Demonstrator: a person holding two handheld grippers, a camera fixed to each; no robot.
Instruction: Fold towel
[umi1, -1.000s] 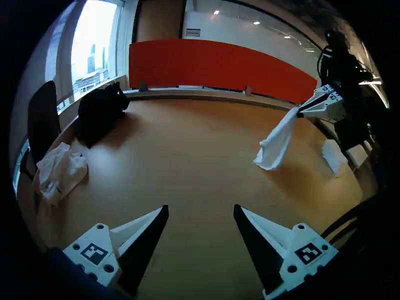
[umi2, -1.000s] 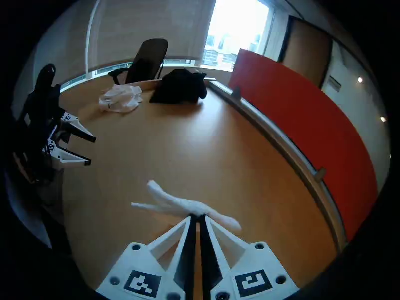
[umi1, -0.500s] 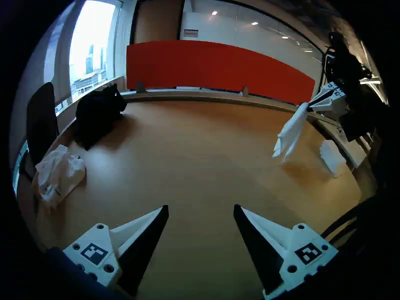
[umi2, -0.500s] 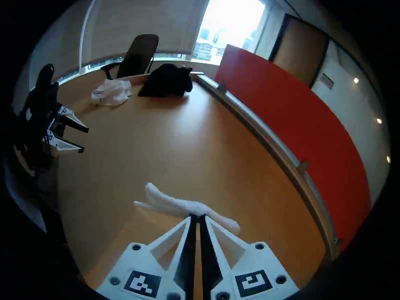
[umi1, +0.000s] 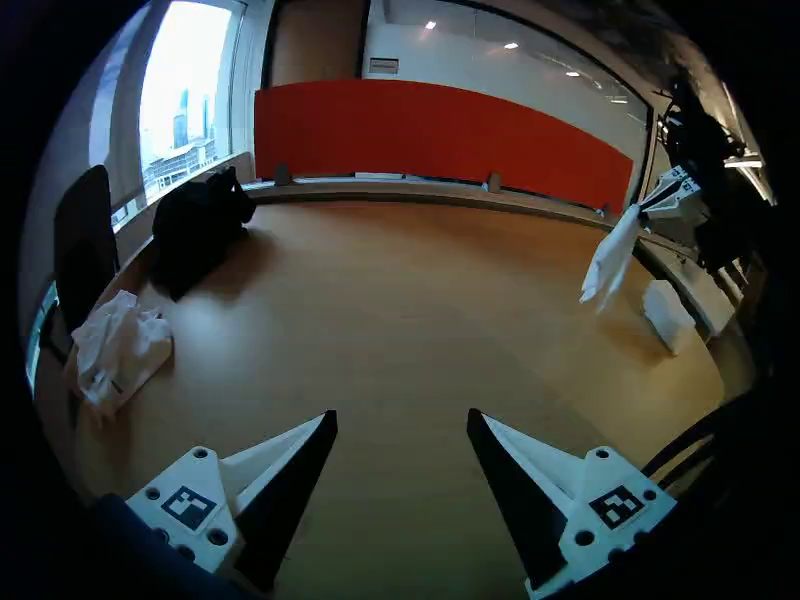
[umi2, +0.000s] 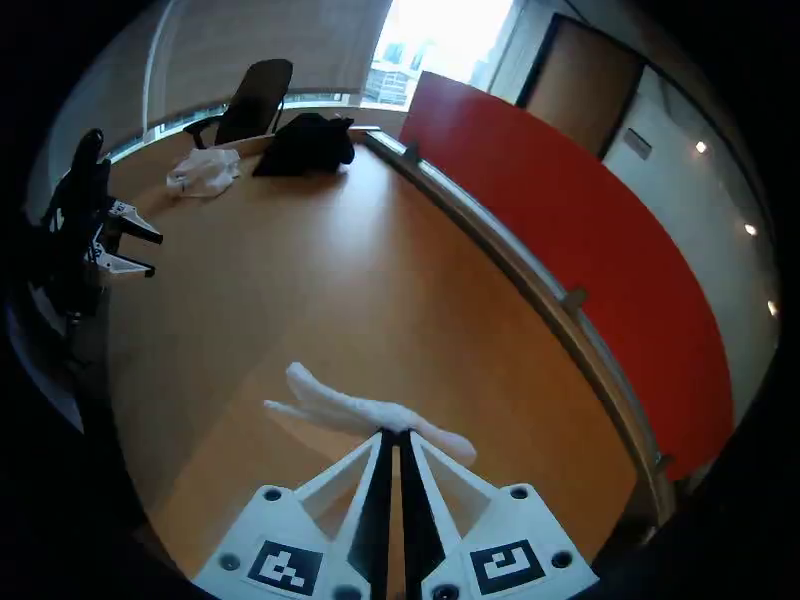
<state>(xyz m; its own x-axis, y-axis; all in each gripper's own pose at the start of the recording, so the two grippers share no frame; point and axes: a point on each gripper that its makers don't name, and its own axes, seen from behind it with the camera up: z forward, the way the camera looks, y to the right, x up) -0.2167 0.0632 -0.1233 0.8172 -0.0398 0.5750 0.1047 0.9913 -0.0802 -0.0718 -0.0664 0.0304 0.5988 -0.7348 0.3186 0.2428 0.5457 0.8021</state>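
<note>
Your right gripper (umi2: 398, 436) was clamped on a white towel (umi2: 350, 409) held above the worktop (umi2: 340, 250); your left gripper (umi1: 400, 413) stood wide apart.

Your left gripper (umi1: 400, 415) points forward and slightly downward; its two fingers stand spread wide apart, with nothing between them; in the right gripper view it sits far off at the left, fingers parted. Your right gripper (umi2: 398, 437) has its fingers pressed together, pinching the towel (umi2: 350, 410) at their tips; in the left gripper view it is raised at the far right, tips angled down and leftward, the towel hanging from them.
</note>
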